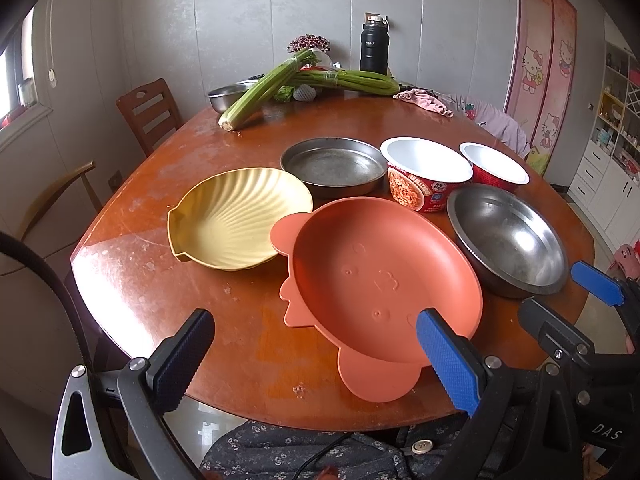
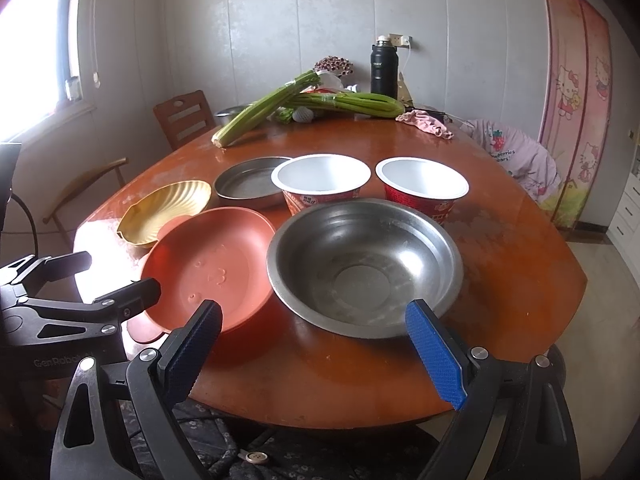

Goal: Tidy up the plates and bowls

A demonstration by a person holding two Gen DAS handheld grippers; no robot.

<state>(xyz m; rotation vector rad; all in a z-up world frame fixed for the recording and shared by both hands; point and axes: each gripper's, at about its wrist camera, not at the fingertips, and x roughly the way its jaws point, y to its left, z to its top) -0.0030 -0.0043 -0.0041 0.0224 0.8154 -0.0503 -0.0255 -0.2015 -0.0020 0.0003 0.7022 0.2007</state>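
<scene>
An orange bear-shaped plate (image 1: 380,280) (image 2: 216,268) lies at the table's near edge. Left of it sits a yellow shell-shaped dish (image 1: 236,216) (image 2: 168,208). Behind them rests a flat metal pan (image 1: 334,166) (image 2: 250,184). Two red paper bowls (image 1: 424,172) (image 1: 494,166) (image 2: 320,182) (image 2: 422,188) stand farther right, and a steel bowl (image 1: 508,240) (image 2: 364,268) lies in front of them. My left gripper (image 1: 316,356) is open, low before the orange plate. My right gripper (image 2: 316,344) is open, just short of the steel bowl's near rim.
Celery bunches (image 1: 288,84), a steel basin (image 1: 230,94), a black flask (image 1: 374,46) and a pink cloth (image 1: 426,102) occupy the far side of the round wooden table (image 1: 160,280). Wooden chairs (image 1: 150,114) stand at the left. White cabinets (image 1: 612,168) line the right.
</scene>
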